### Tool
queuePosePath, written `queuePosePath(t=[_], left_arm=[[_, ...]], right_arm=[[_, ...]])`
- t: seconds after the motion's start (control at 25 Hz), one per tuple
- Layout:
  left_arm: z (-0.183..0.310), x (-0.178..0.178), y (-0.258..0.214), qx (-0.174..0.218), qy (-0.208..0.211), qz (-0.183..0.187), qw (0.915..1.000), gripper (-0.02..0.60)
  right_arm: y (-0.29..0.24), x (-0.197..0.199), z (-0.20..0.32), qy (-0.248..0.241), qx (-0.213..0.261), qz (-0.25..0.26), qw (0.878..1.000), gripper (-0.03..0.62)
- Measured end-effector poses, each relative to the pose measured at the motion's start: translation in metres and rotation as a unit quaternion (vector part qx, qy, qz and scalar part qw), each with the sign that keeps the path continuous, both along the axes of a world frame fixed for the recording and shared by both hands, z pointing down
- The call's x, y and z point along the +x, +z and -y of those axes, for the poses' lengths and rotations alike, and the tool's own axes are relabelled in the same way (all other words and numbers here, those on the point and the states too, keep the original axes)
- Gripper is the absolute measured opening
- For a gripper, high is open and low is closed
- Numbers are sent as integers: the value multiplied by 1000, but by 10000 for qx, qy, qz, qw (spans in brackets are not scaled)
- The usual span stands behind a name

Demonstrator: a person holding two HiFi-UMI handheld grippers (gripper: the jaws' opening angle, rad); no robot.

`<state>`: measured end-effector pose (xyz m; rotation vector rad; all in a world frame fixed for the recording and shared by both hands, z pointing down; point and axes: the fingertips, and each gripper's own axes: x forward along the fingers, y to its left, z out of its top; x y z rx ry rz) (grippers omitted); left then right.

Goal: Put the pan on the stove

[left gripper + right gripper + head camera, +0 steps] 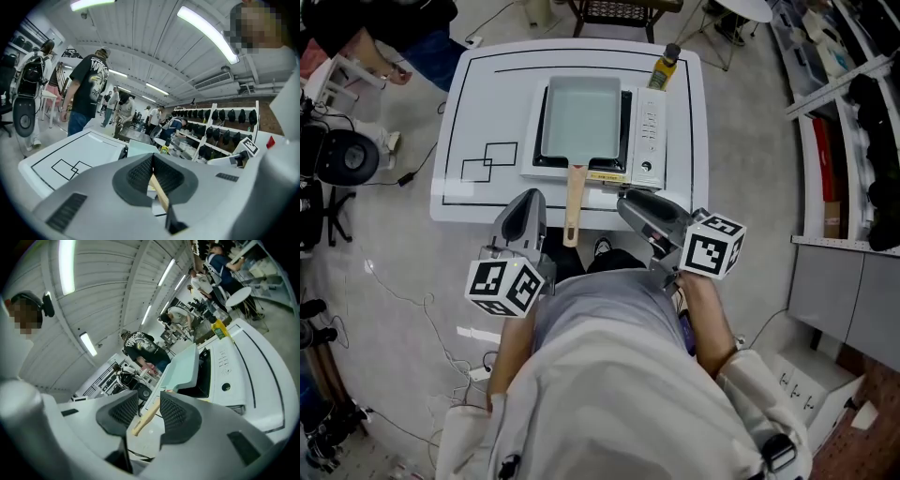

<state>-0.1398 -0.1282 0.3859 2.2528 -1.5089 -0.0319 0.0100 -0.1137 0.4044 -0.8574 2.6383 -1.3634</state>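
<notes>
A mint-green rectangular pan (581,117) sits on the white stove (649,131) at the back of the table; it also shows in the right gripper view (185,371). Its wooden handle (573,202) points toward me over the table's front edge. My left gripper (528,199) hangs left of the handle with its tips together, nothing held; in the left gripper view the handle (158,192) lies beyond the gripper (152,157). My right gripper (626,200) hangs right of the handle. Its jaws stand apart (149,399), and the handle (145,418) shows past the gap, untouched.
The white table (478,103) bears black square outlines (487,161) on its left. A yellow bottle (664,67) stands behind the stove. A person (384,47) is at the table's far left, an office chair (337,159) to the left, shelving (834,141) to the right.
</notes>
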Motion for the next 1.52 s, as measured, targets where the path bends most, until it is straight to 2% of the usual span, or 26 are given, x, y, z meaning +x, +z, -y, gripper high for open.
queuePosePath(t=[0.36,0.52,0.68,0.88,1.08,1.32,1.52], left_arm=[[-11,16,-5,-45,249,104,9996,6],[-12,19,-10,-11,212,58,9998,6],[-8,15,-11,36,85,-3,10000,6],[-5,15,-7,-39,16,186,9998,6],[-6,15,-2,-142,-78,318,9994,6],[-9,14,4,-278,-193,375,9987,6],[-14,17,8,-323,-149,447,9984,6]], right_arm=[[-16,27,2,220,540,-746,9955,115],[-23,36,1,315,756,-1039,9912,95],[-26,42,3,388,946,-1366,9853,49],[-28,49,6,451,1077,-1543,9811,12],[-20,50,7,402,1097,-1838,9760,9],[-16,40,3,102,1224,-1979,9725,9],[-12,39,1,132,1225,-2010,9718,9]])
